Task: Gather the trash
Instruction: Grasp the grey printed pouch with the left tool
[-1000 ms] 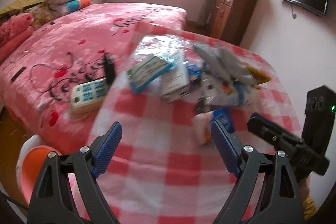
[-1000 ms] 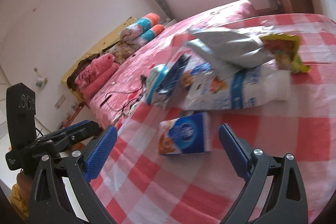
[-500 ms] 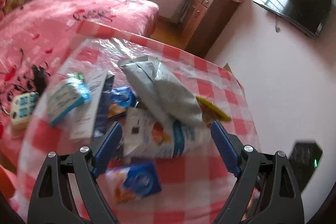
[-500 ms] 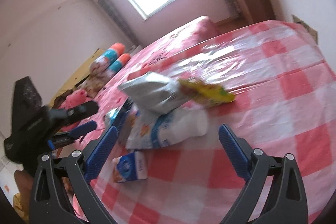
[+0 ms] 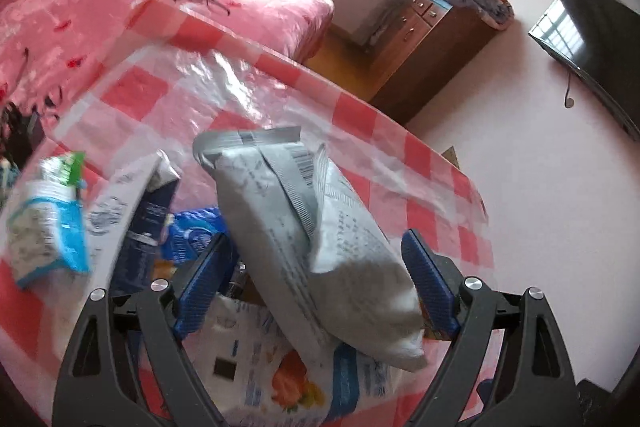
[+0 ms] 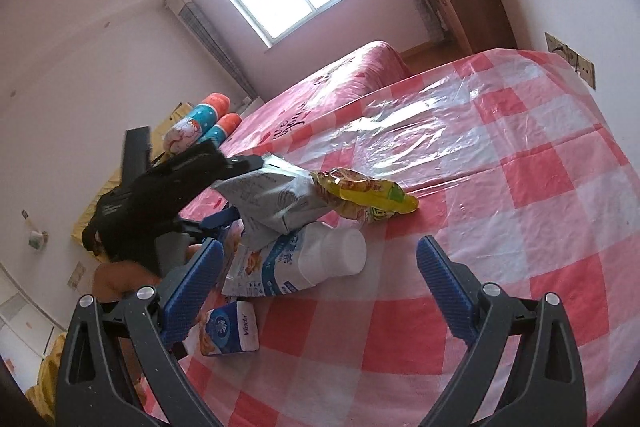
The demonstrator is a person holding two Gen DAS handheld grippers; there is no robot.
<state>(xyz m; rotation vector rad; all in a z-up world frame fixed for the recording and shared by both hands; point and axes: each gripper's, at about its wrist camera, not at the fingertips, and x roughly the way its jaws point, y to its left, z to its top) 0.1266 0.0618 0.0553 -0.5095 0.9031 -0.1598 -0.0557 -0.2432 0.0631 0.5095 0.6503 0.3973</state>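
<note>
A pile of trash lies on a red-and-white checked table. My left gripper [image 5: 316, 279] is open, its jaws on either side of a grey foil bag [image 5: 304, 227] that rests on a white bottle-shaped pack [image 5: 280, 367]. Left of it are a blue-and-white carton [image 5: 44, 227], a dark box [image 5: 140, 227] and a blue tissue pack [image 5: 192, 235]. In the right wrist view, my right gripper [image 6: 316, 267] is open and empty above the table, near the white bottle [image 6: 312, 259], the grey bag [image 6: 276, 199], a yellow wrapper [image 6: 368, 199] and a Vinda tissue pack [image 6: 228, 331].
The checked cloth [image 6: 500, 207] has a glossy plastic cover and a wide bare part to the right. A pink bed [image 5: 120, 7] stands behind the table. A wooden cabinet [image 5: 432, 35] and a wall TV [image 5: 592, 43] are at the far right.
My left gripper moved forward and to the right over the pile, and the grey bag now sits between its open jaws. My right gripper tilted up and drew back a little.
</note>
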